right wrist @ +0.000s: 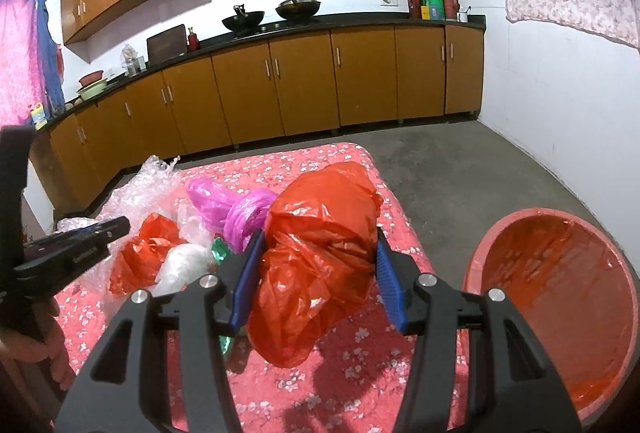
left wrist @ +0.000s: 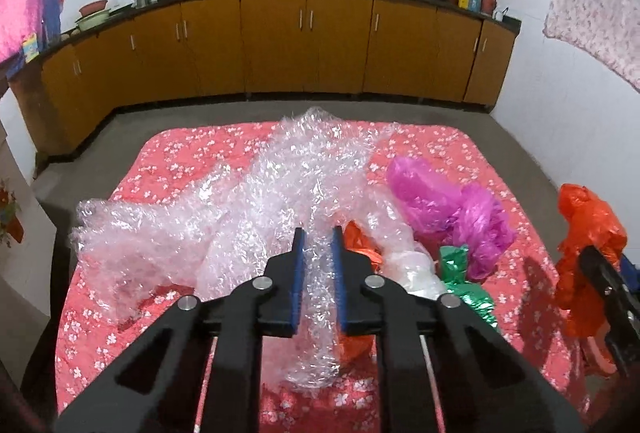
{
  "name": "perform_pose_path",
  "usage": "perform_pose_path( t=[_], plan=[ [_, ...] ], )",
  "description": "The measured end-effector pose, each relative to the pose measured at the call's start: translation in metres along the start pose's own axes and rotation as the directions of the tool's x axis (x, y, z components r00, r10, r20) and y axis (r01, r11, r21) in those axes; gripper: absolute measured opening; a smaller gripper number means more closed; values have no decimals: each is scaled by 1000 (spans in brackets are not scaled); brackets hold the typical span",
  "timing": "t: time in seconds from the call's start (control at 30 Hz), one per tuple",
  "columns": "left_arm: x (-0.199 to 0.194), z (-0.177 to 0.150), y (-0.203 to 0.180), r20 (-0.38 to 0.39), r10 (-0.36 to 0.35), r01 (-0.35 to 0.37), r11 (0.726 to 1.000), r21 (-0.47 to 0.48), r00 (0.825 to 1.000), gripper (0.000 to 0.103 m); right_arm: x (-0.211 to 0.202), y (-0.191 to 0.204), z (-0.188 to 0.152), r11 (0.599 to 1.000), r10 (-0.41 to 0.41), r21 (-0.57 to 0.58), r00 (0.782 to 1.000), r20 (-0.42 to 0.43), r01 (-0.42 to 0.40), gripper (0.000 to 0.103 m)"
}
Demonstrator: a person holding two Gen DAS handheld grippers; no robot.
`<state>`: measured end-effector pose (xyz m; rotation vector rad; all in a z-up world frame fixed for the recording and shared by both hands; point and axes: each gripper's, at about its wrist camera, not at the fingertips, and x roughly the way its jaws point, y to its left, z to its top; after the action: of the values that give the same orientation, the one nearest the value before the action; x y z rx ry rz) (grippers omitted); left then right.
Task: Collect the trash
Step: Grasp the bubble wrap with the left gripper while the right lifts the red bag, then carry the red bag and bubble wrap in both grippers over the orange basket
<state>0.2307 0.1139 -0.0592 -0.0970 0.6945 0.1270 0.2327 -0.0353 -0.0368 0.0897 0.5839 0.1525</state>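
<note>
On a table under a red flowered cloth lies a heap of plastic trash. My left gripper is shut on a strip of clear bubble wrap that spreads left and back across the cloth. My right gripper is shut on a crumpled orange-red plastic bag, held above the cloth; the same bag shows at the right of the left wrist view. A magenta bag, a green foil wrapper, a white bag and a smaller orange bag lie between the two grippers.
A round red bin lined with orange plastic stands on the concrete floor right of the table. Orange kitchen cabinets with a dark counter run along the back and left walls. A hand holds the left gripper's handle.
</note>
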Motion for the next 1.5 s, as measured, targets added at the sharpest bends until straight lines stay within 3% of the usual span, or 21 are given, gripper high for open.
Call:
perform_pose_path(
  t=[0.43,0.9,1.33,1.5],
  plan=[
    [-54,15,-5,91,-74,75,997,-13,993,10,-30,-10,0,1000,20,10,999,32,-20,52],
    [-73,12,-71,91,-203,196,977,83,975,9,-61,-64,-3,997,-58,56,997,53,55,52],
    [-71,2,-150,39,-350,341,927,154,936,9,-85,-137,-14,978,-181,116,982,44,175,52],
    [-74,-3,-170,25,-409,400,901,168,912,8,-89,-158,-19,968,-217,136,975,38,210,52]
  ],
)
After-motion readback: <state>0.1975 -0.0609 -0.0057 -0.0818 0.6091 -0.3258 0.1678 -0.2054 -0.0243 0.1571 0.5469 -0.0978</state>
